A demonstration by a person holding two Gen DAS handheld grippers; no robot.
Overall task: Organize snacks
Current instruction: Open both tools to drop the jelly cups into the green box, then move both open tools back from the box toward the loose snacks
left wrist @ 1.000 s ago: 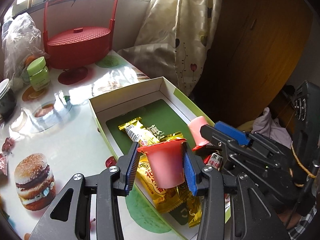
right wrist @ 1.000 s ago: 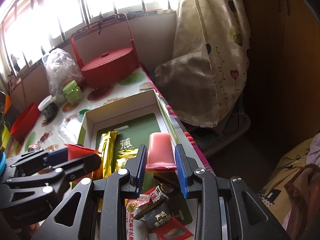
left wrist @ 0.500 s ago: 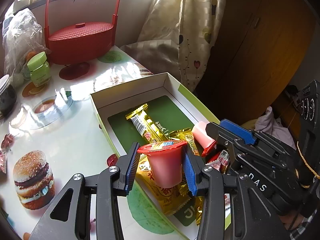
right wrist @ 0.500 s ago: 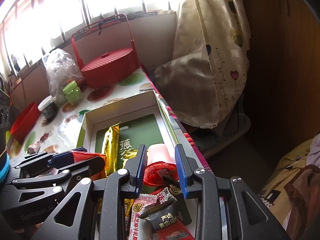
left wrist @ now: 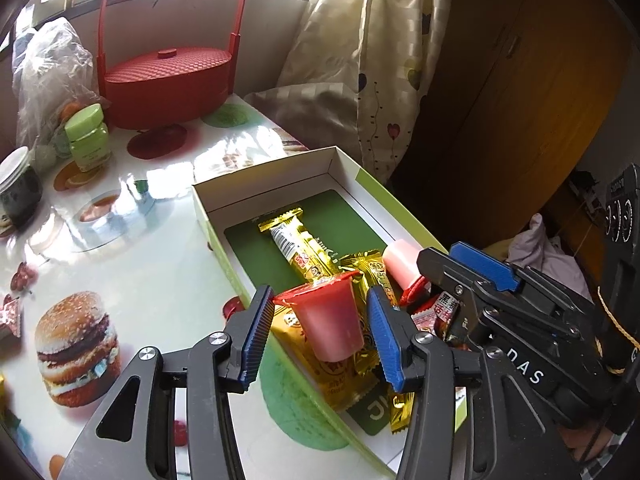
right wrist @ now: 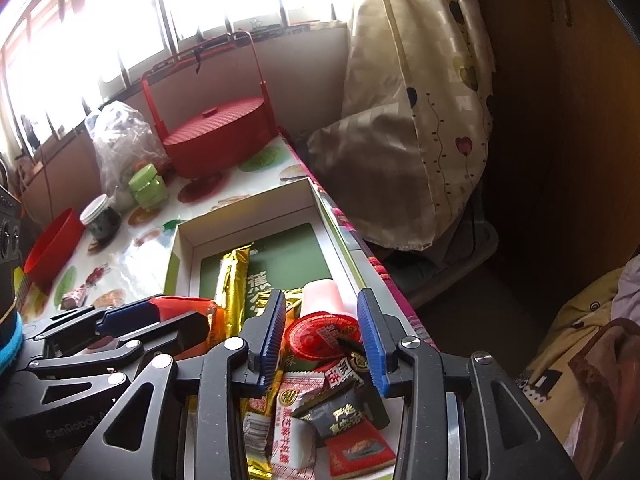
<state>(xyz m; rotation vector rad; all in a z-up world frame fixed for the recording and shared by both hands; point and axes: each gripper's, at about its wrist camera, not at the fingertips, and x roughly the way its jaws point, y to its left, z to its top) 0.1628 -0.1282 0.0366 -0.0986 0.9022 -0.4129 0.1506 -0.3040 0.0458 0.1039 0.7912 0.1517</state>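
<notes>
A white and green cardboard box [left wrist: 280, 172] [right wrist: 248, 216] lies on the table and holds gold snack bars [left wrist: 296, 240] [right wrist: 234, 276] and small wrapped sweets [right wrist: 312, 396]. My left gripper [left wrist: 318, 320] is open around a pink jelly cup [left wrist: 328, 320] that rests on the gold wrappers in the box. My right gripper [right wrist: 322, 332] is open over a second pink jelly cup [right wrist: 324, 316], which lies on its side in the box with its red lid facing me. That cup also shows in the left wrist view [left wrist: 400, 260].
A red lidded basket with a tall handle [left wrist: 166, 80] [right wrist: 218, 140] stands at the back. A green jar [left wrist: 86, 136], a dark jar [left wrist: 16, 188], a plastic bag [left wrist: 48, 68] and a red bowl [right wrist: 52, 248] are at the left. The table edge and a curtain [right wrist: 420, 100] are on the right.
Both grippers have opened and let go of their jelly cups. The right cup has dropped onto its side in the box; the left cup has sunk onto the gold wrappers.
</notes>
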